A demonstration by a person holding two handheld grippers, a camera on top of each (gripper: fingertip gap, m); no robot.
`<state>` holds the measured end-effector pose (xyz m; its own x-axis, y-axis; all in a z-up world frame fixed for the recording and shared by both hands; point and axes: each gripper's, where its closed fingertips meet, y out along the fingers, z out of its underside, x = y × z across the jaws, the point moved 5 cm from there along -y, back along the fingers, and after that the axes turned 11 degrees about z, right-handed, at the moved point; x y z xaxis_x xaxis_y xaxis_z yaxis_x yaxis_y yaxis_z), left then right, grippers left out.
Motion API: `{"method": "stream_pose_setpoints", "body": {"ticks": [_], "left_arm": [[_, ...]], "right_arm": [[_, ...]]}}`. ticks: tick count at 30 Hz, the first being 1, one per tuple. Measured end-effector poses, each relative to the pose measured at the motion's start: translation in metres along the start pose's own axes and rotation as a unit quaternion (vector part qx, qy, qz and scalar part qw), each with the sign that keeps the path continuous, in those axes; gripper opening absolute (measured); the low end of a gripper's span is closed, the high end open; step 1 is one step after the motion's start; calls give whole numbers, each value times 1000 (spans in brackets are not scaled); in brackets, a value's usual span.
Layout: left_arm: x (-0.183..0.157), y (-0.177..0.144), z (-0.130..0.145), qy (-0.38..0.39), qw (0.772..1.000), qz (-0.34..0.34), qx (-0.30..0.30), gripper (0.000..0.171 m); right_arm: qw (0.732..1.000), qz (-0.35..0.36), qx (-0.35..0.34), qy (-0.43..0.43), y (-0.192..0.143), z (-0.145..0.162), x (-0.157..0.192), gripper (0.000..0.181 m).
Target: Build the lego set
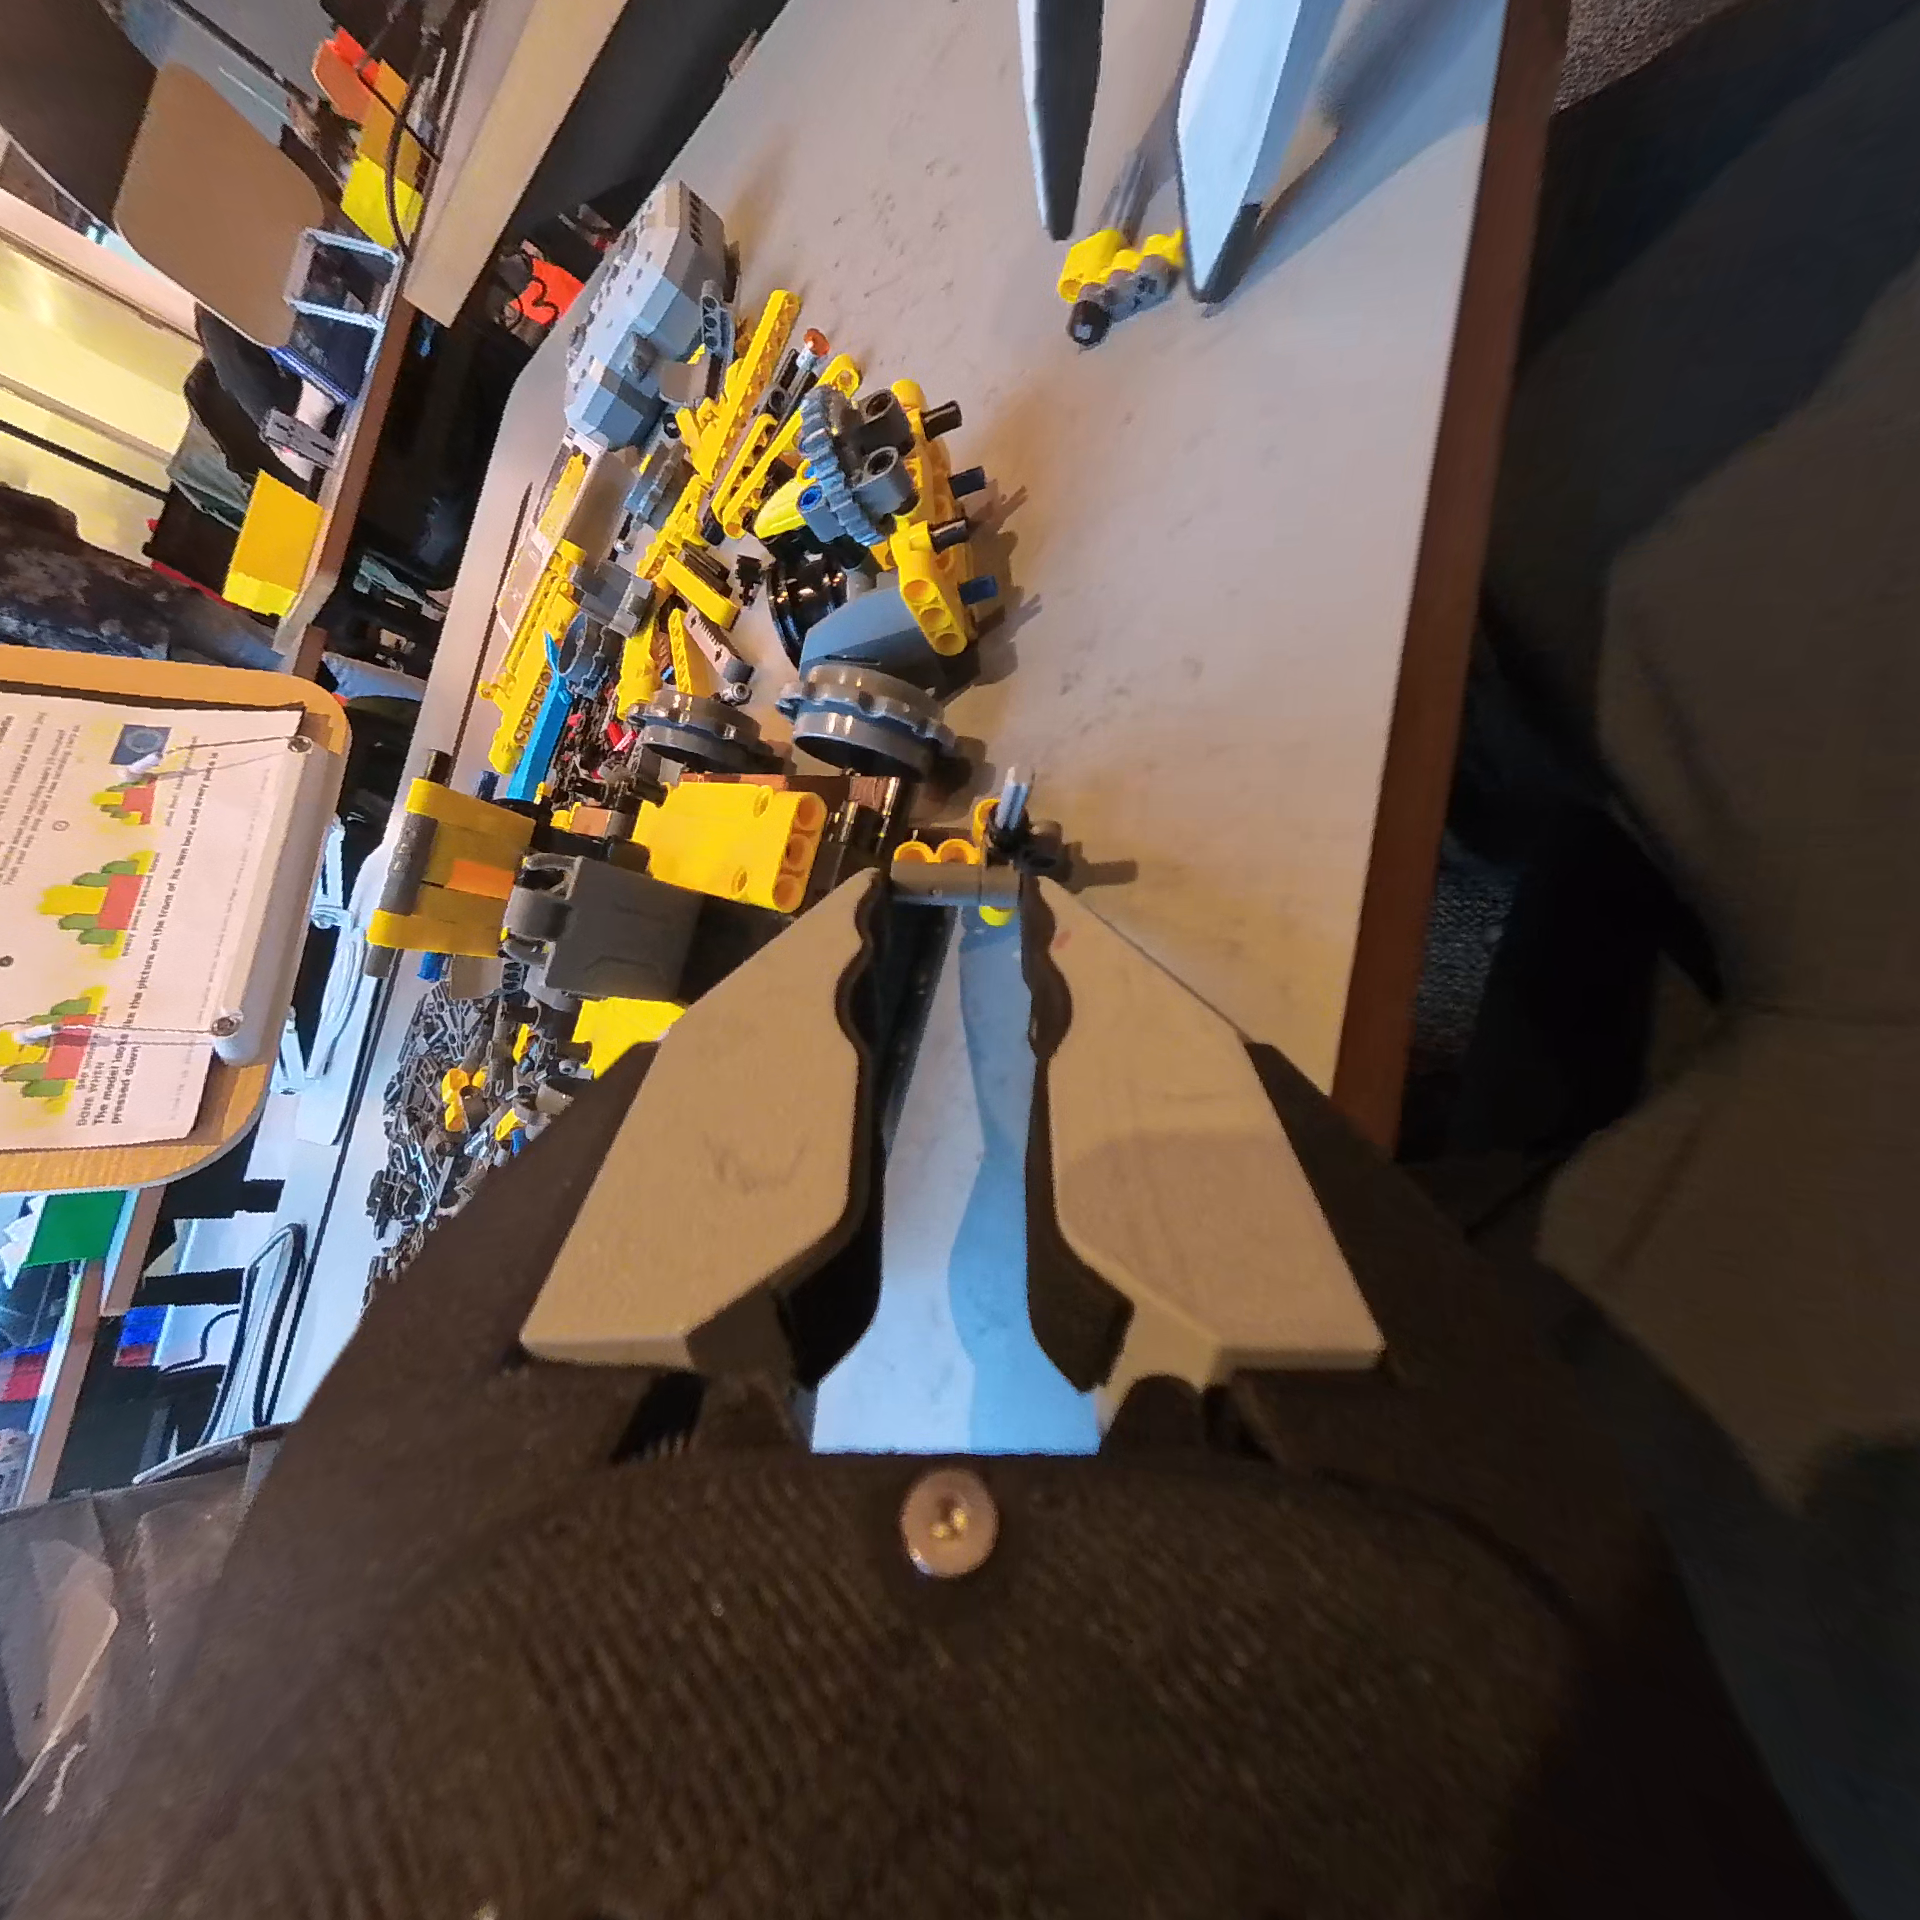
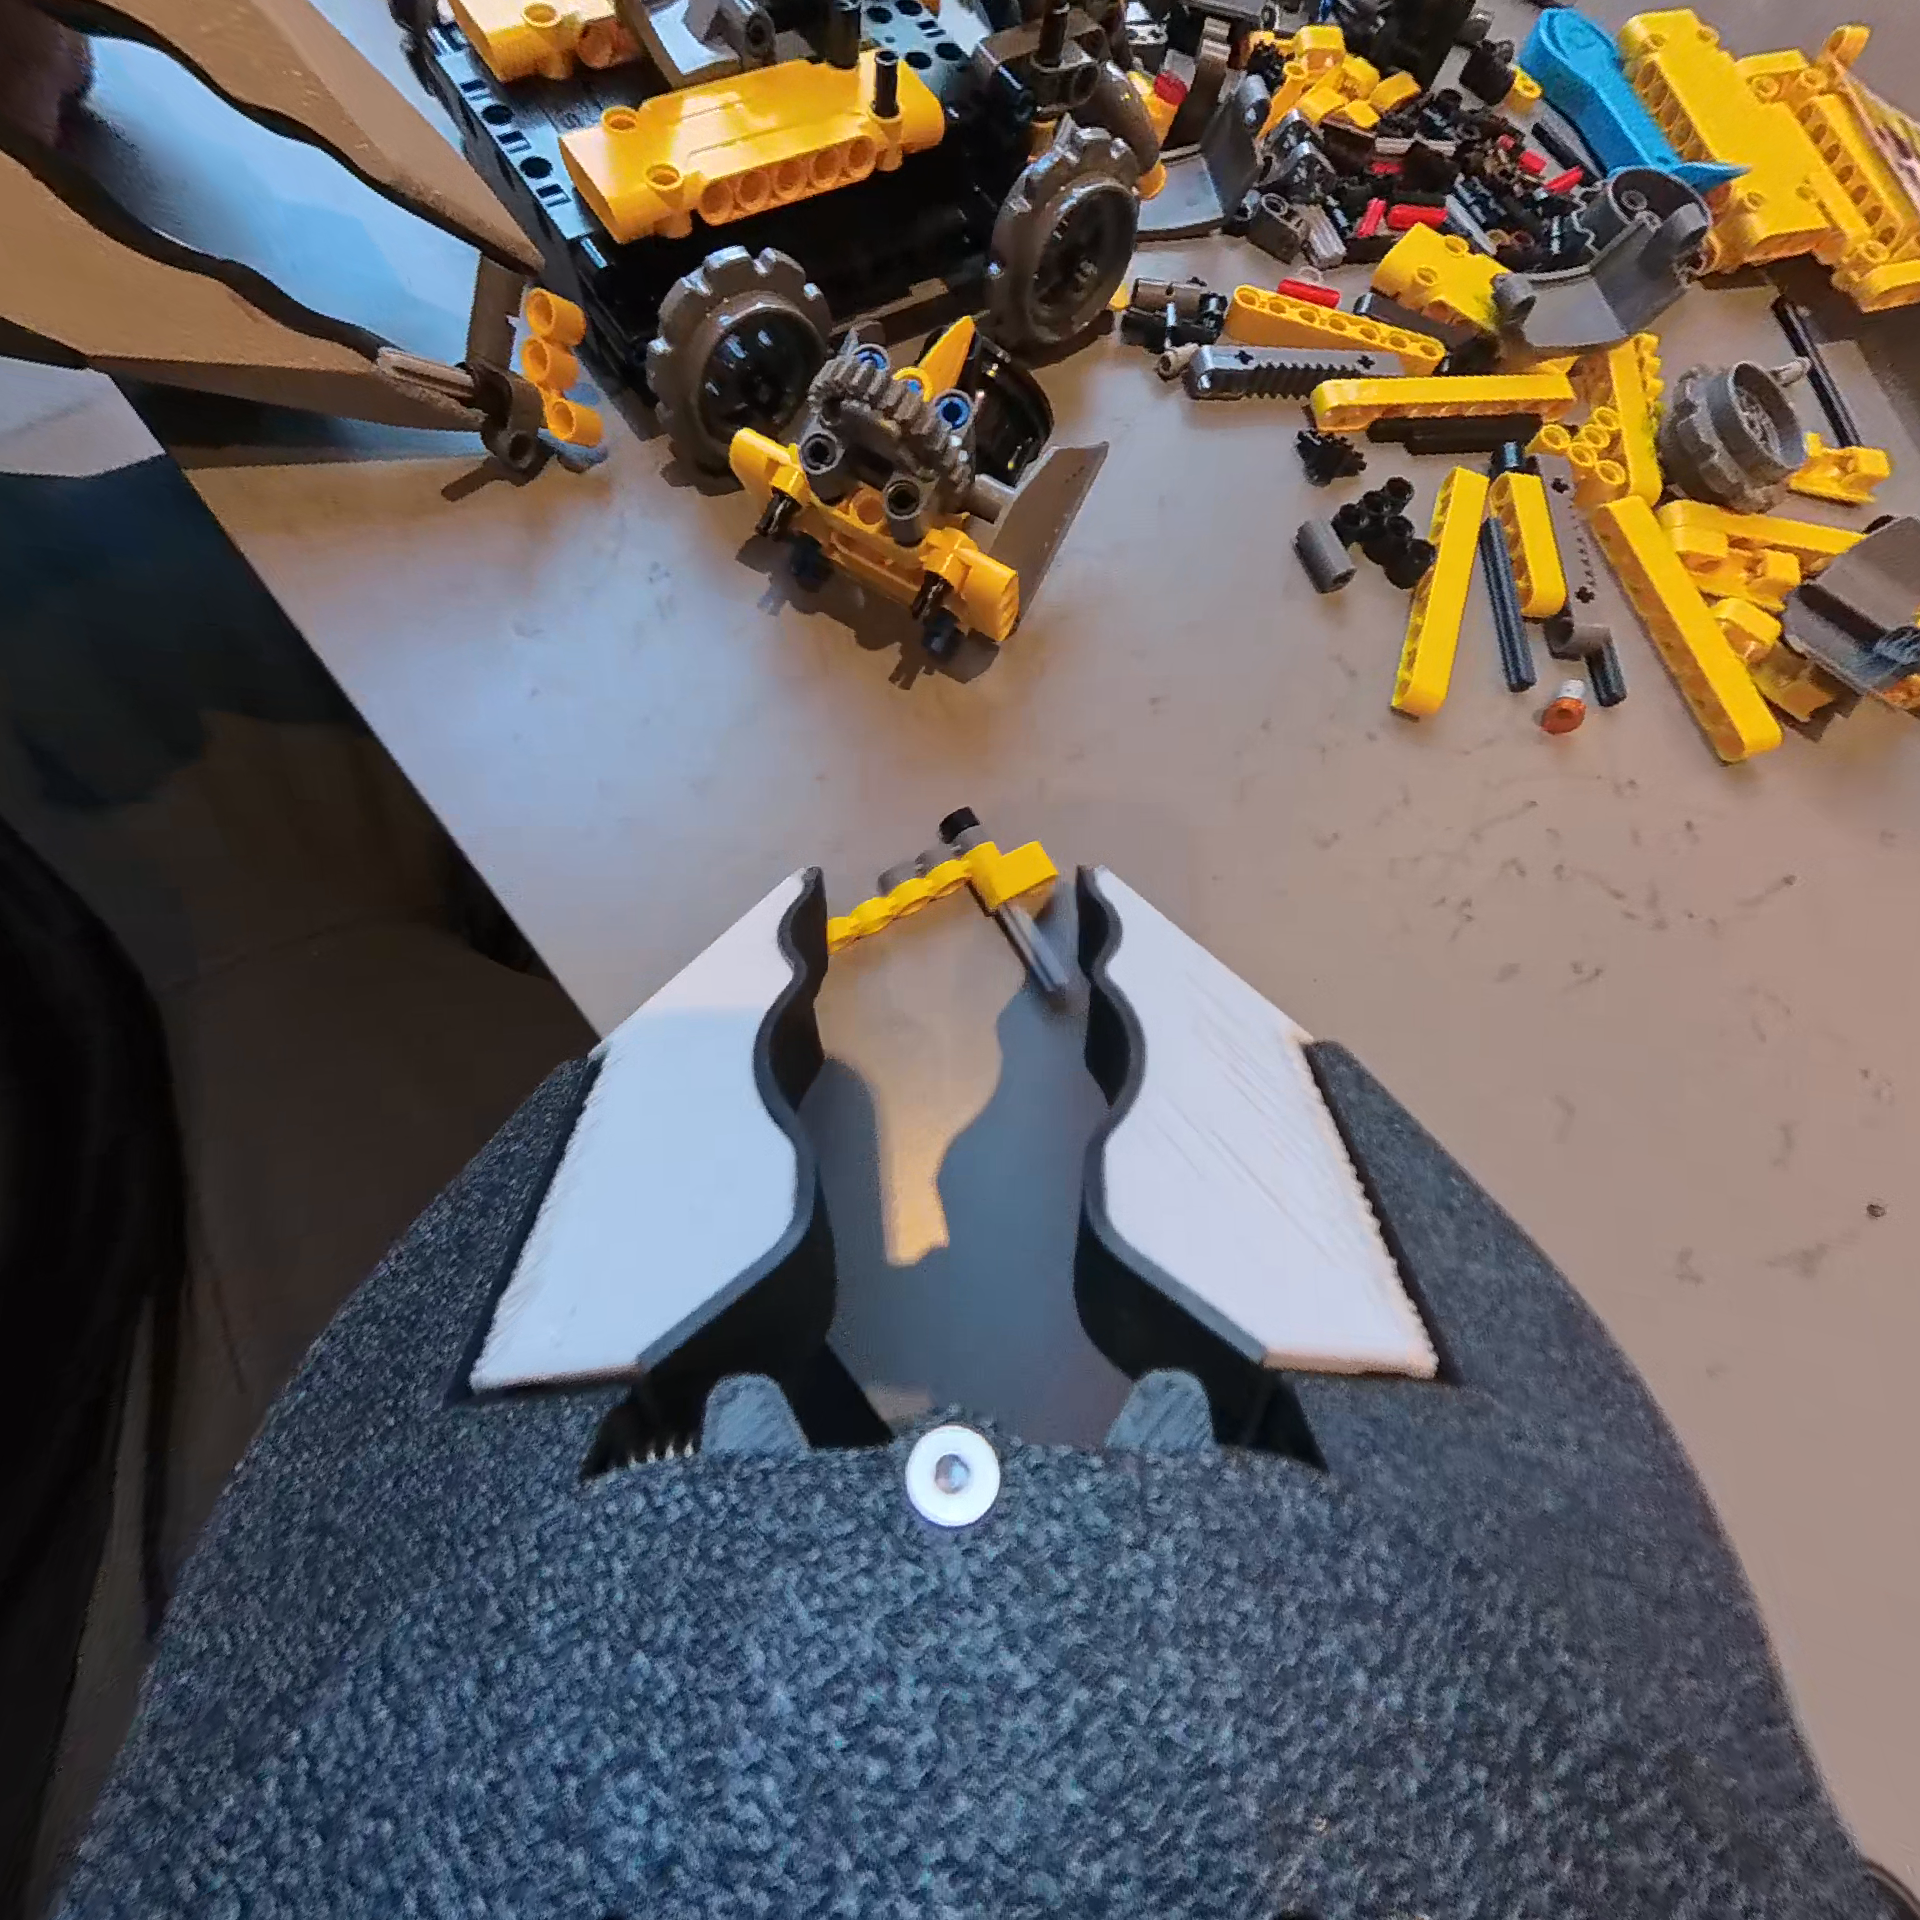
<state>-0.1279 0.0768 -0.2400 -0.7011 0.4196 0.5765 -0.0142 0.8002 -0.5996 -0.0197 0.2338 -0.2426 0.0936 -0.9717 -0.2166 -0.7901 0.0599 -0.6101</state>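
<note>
My left gripper (image 1: 956,888) is shut on a small grey-and-yellow assembly (image 1: 961,868), a grey connector with a short yellow holed beam, held just above the white table (image 1: 1195,623). It shows in the right wrist view (image 2: 520,384) at upper left, next to the half-built black-and-yellow vehicle (image 2: 790,187). My right gripper (image 2: 948,883) is open, low over the table. A small yellow beam with a grey axle (image 2: 971,883) lies between its fingertips, its ends close to both fingers. In the left wrist view this gripper (image 1: 1132,260) is at the top.
A pile of loose yellow, grey and black beams, gears and wheels (image 2: 1558,416) covers the far side of the table. A gear sub-assembly (image 2: 883,488) lies in front of the vehicle. The table's brown edge (image 1: 1423,675) runs alongside. A clipboard with printed sheets (image 1: 135,914) stands at left. The left gripper's tips are roughly 15 cm from the right gripper's.
</note>
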Motion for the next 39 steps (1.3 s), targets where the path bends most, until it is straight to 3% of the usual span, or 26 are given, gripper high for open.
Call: {"method": "stream_pose_setpoints", "body": {"ticks": [7, 15, 20, 25, 31, 39], "left_arm": [[2, -2, 0, -17, 1000, 6, -7, 24], [3, -13, -5, -110, 991, 62, -46, 24], [7, -16, -7, -146, 986, 58, -62, 23], [9, -15, -9, -136, 988, 39, -63, 23], [9, -15, -10, -114, 991, 19, -63, 23], [4, -13, -9, -45, 998, -5, -53, 23]], "right_arm": [[1000, 9, -1, 8, 4, 0, -9, 49], [999, 40, 6, 12, 6, 1, -24, 53], [997, 70, -41, -10, -8, -14, -23, 47], [995, 37, -89, 11, -22, -32, -5, 46], [979, -95, -156, 90, -25, -58, 51, 42], [976, -139, -142, 91, -6, -65, 86, 41]]}}
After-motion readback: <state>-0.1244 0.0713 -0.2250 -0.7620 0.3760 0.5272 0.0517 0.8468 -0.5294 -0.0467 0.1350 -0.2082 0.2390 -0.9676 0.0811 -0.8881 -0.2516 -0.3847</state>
